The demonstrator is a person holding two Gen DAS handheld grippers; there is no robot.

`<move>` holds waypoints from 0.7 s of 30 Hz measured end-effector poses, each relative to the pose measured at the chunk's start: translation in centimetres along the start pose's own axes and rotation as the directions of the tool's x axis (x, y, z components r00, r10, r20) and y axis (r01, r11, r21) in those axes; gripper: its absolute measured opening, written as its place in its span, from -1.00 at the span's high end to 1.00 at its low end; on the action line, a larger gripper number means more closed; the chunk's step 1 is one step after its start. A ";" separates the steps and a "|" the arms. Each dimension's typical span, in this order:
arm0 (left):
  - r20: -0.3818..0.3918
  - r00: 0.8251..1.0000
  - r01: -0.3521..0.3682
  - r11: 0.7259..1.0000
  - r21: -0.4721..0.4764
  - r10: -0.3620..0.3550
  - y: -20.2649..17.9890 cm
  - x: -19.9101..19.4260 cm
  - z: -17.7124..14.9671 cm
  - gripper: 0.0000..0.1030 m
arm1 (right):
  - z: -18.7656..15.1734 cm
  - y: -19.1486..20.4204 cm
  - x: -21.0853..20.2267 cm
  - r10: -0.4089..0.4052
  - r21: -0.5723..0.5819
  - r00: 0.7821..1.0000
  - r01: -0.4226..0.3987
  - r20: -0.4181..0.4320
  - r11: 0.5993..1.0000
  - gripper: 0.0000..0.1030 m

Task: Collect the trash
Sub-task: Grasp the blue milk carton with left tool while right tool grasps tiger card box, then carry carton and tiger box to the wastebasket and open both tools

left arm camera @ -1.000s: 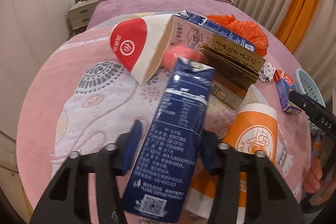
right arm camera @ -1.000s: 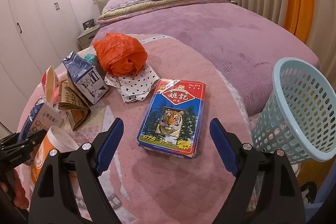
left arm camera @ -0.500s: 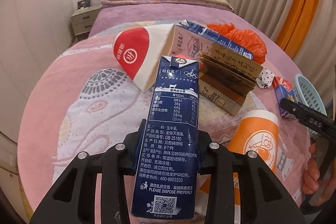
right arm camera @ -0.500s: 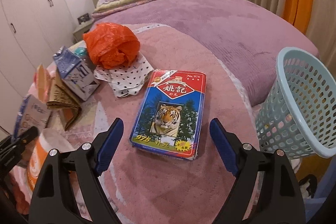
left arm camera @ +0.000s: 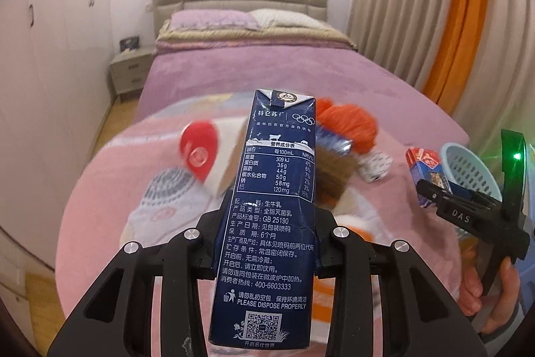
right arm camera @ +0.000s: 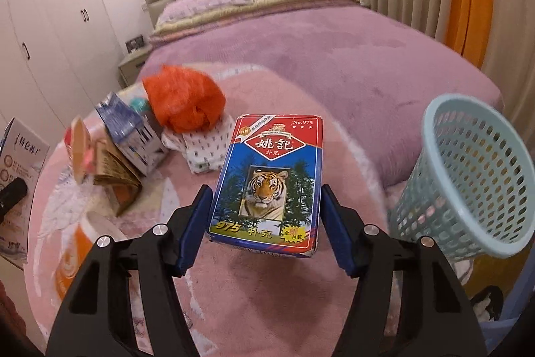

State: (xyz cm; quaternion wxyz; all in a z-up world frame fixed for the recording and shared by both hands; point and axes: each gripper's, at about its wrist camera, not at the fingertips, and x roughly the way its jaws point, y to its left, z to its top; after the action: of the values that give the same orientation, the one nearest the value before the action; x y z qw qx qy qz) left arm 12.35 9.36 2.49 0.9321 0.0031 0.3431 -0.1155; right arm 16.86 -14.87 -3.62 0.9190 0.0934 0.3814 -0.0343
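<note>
The left gripper (left arm camera: 267, 243) is closed tight on the dark blue milk carton (left arm camera: 272, 213), with both pads pressing its narrow sides. The carton stands upright along the fingers, lifted above the pink blanket (left arm camera: 110, 189), and its folded top points away toward the bed. The right gripper (right arm camera: 265, 230) holds the playing-card box (right arm camera: 271, 176) with the tiger picture; its blue pads (right arm camera: 195, 226) sit against the long edges of the box, and the box looks raised from the blanket (right arm camera: 267, 296), though I cannot tell how much.

To the right of the right gripper, near its right finger, stands the light blue basket (right arm camera: 468, 243), tilted in the fisheye view. Its mouth is open and I see nothing inside through the holes. Between the card box and the basket rim there is free space.

Ahead and to the left of the right gripper lies the rest of the trash, close together: the orange plastic bag (right arm camera: 185, 102), a spotted white wrapper (right arm camera: 200, 149) under it, a blue and white carton (right arm camera: 128, 132), a brown folded paper (right arm camera: 117, 176) and an orange paper cup (right arm camera: 77, 253) nearest to the left finger. In the left view the right gripper with the card box (left arm camera: 428, 173) appears far right, just in front of the basket (left arm camera: 474, 169).
</note>
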 end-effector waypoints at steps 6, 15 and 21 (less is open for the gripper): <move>0.036 0.997 0.067 0.996 0.050 -0.069 -4.6 -0.2 1.9 0.32 | 1.3 -2.5 -3.6 -0.015 0.017 0.996 0.014 0.087 1.000 -0.18; -0.005 0.970 0.244 0.963 0.118 -0.245 -16.3 3.8 5.1 0.32 | 3.7 -10.2 -6.6 -0.096 0.116 0.981 0.077 0.167 0.990 -0.18; -0.087 0.929 0.370 0.918 0.142 -0.360 -24.5 8.4 6.2 0.32 | 4.4 -16.9 -7.4 -0.182 0.205 0.966 0.144 0.181 0.968 -0.18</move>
State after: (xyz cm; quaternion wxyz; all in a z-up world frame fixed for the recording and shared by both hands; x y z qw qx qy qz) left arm 17.16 -16.76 3.68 0.8805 0.0152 0.3551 -0.3136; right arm 12.37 -32.39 2.17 0.9334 0.1450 0.2890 -0.1557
